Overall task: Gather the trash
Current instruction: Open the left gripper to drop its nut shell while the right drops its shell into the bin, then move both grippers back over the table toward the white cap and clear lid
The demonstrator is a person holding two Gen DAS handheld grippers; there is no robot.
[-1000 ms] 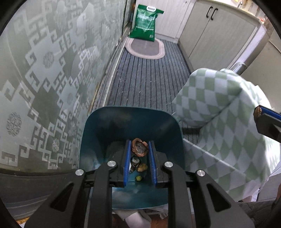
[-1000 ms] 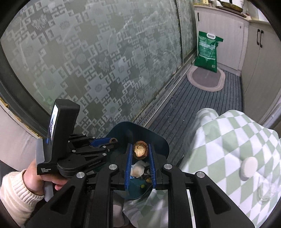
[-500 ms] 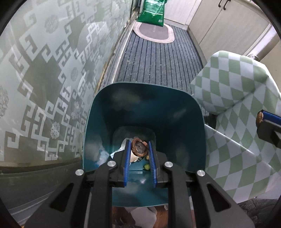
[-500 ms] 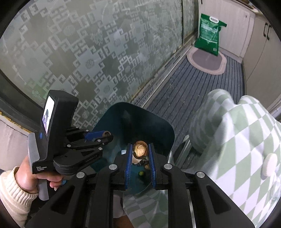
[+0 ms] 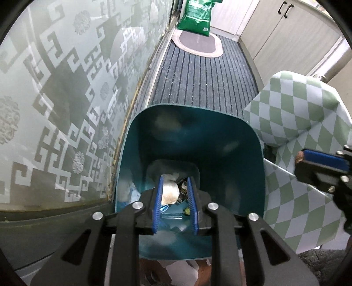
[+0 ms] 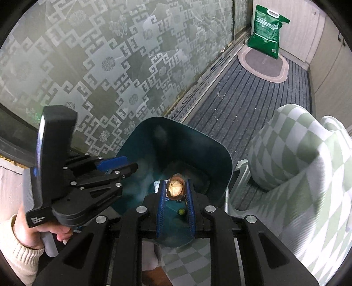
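1. Both grippers were pointed steeply down into a teal trash bin (image 5: 253,154), which stood on the striped floor mat (image 5: 204,81) right beside the frosted patterned glass door (image 5: 66,88).
2. The left gripper (image 5: 175,193) had just let its jaws out a bit, and nothing was pinched between them. The blue pads (image 5: 158,198) stood a little apart, with only the stuff at the bottom of the bin showing through the gap.
3. Down there, a crumpled whitish wad (image 5: 169,190) lay with some dark scraps at its 3 o'clock, and a small yellow-green bit (image 5: 187,211) at about 5 o'clock from the wad.
4. The right gripper (image 6: 175,190) was closed on a walnut shell half (image 6: 174,189), pale inside facing up, squeezed between the blue fingertips (image 6: 162,191) above the bin's opening.
5. In the right wrist view the left gripper sat at 9 o'clock from the bin, held by a hand (image 6: 33,233) in a cream knit sleeve (image 6: 19,261).
6. A green-and-white checked cloth (image 6: 303,167) draped over something at the bin's 3 o'clock.
7. Farther off, toward 12 o'clock, an oval rug (image 5: 198,43) and a green bag (image 5: 198,13) sat near the cabinets (image 5: 292,37).
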